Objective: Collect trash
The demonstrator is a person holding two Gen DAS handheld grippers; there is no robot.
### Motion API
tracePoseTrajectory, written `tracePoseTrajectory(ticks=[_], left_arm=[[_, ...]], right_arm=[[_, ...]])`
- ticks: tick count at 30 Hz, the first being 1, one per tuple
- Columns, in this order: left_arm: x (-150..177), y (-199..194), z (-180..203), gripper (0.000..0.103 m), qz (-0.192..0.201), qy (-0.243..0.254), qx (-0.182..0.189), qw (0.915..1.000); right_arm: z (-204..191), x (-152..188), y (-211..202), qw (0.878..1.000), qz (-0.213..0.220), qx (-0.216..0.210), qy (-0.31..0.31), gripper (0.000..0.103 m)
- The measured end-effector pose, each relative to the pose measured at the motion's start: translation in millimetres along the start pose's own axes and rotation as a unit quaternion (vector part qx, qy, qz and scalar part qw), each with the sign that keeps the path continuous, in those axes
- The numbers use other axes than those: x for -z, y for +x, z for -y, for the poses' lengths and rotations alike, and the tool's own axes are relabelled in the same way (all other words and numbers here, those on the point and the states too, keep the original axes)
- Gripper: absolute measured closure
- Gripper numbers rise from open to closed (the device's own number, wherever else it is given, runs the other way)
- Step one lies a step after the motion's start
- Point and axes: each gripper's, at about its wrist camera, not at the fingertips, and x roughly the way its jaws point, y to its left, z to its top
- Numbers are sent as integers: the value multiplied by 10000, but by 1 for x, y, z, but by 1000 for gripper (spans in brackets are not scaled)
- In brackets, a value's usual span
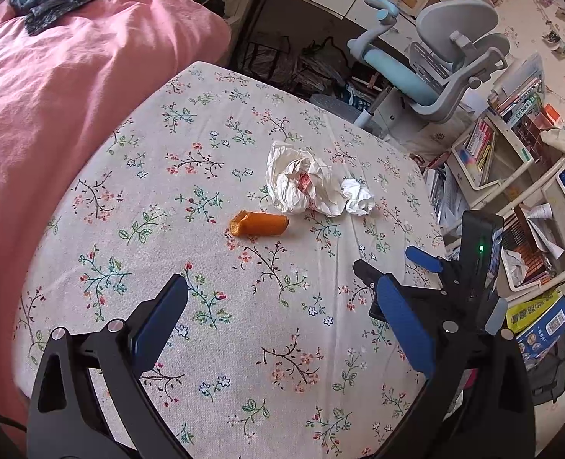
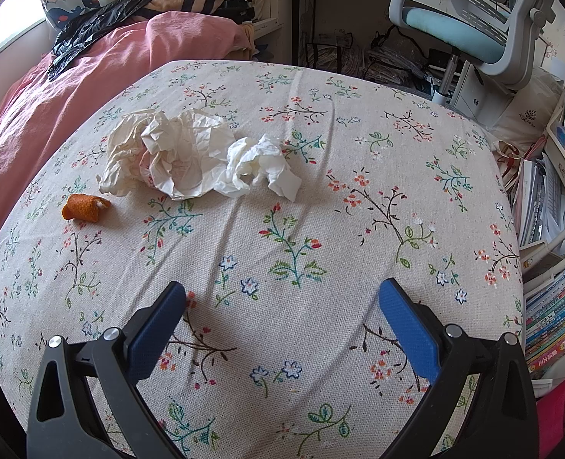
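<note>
Trash: three pieces lie loose on the floral sheet (image 2: 320, 229) of the bed, none of them held.
Crumpled paper (image 2: 167, 153): the largest piece, off-white and creased, lying toward the far side of the bed; a reddish patch shows in its folds in the left wrist view (image 1: 301, 179).
Tissue wad (image 2: 263, 166): smaller and whiter, touching the right edge of the crumpled paper; also seen in the left wrist view (image 1: 357, 197).
Orange peel (image 2: 83, 206): a curled strip lying just in front and left of the paper, apart from it; in the left wrist view (image 1: 257, 223) it lies nearest that gripper.
Left gripper (image 1: 278, 306): fingers spread wide with nothing between them, above bare sheet, short of the peel.
Right gripper (image 2: 282, 306): fingers spread wide and empty, above bare sheet, well short of the paper; seen from the left wrist view (image 1: 401, 271) it sits at the bed's right edge.
Pink duvet (image 2: 72, 88): bunched along the left of the bed, with a black plastic bag (image 2: 87, 34) lying on top at the far end.
Chair (image 1: 443, 65): grey and light blue, standing past the far right corner of the bed.
Bookshelves (image 1: 512, 160): crowded with books and papers, to the right of the bed.
</note>
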Motion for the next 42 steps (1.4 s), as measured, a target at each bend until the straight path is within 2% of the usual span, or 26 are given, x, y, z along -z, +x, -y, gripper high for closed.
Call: tracePoseTrajectory(ticks=[7,10,21,29,32,42], left_arm=[[2,-6,14,8,218,432,-308,9984],[-1,-5,14,8,146,568,-241,9980],[-11,6,-32,8,-201,-416,4,9989],[-16,18,-53,8,-269,-827,-160,9961],[-18,24,-48,8,-281,-715,-244,9967],[-42,51,-15,8,-248,95,-532,9982]], right_arm=[[0,0,0,10000,0,-1,0,7],[0,0,0,10000,0,0,0,7],[0,0,0,10000,1,-1,0,7],[0,0,0,10000,1,-1,1,7],[0,0,0,10000,1,-1,1,7],[0,0,0,10000,1,0,1,7]])
